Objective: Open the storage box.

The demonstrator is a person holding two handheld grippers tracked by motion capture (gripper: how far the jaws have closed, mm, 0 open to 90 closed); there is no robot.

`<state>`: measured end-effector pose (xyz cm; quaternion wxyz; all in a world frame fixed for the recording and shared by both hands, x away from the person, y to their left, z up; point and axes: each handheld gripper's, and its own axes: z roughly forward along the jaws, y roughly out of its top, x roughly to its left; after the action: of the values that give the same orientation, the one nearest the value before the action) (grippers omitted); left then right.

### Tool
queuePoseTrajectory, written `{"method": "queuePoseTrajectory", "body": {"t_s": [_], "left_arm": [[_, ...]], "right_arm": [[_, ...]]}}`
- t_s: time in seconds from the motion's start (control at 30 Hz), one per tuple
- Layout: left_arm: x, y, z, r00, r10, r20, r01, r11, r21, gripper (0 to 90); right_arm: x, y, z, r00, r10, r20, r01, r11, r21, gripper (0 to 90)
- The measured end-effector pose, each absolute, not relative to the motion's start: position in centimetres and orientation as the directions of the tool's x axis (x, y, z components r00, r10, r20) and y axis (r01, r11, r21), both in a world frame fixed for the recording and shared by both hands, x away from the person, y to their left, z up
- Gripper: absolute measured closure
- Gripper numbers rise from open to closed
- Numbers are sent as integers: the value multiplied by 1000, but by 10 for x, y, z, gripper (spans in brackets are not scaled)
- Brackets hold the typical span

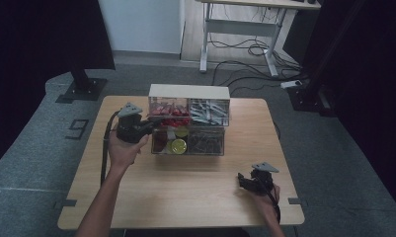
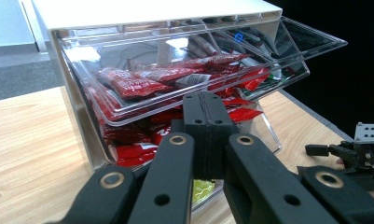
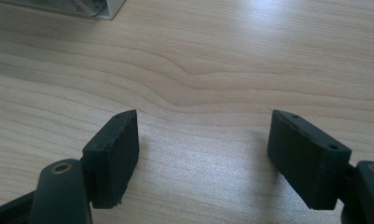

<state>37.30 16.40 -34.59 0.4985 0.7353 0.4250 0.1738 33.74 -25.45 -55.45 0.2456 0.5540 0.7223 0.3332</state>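
The left gripper (image 2: 205, 122) has its jaws pressed together, tips at the front edge of a tilted-open clear bin (image 2: 128, 116) just ahead of them. The bin holds red packets (image 2: 138, 86) and sits in a white-topped organizer (image 1: 189, 118) on the wooden counter (image 1: 185, 187). A yellow-green item (image 2: 202, 189) lies in the lower bin below the jaws. The right gripper (image 3: 203, 154), jaws spread wide, hovers over bare counter, well apart from the organizer.
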Motion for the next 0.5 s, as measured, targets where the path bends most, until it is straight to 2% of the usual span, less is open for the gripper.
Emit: {"method": "queuePoseTrajectory", "body": {"t_s": [0.33, 0.4, 0.5], "left_arm": [[375, 158, -347, 595, 784, -177, 470, -161, 868, 900], [376, 157, -348, 571, 808, -145, 469, -176, 866, 900], [378, 158, -349, 566, 807, -167, 481, -159, 862, 900]], "right_arm": [[337, -254, -554, -265, 964, 14, 637, 164, 753, 249], [337, -254, -554, -264, 964, 15, 638, 163, 753, 249], [337, -255, -554, -264, 964, 16, 637, 162, 753, 249]]}}
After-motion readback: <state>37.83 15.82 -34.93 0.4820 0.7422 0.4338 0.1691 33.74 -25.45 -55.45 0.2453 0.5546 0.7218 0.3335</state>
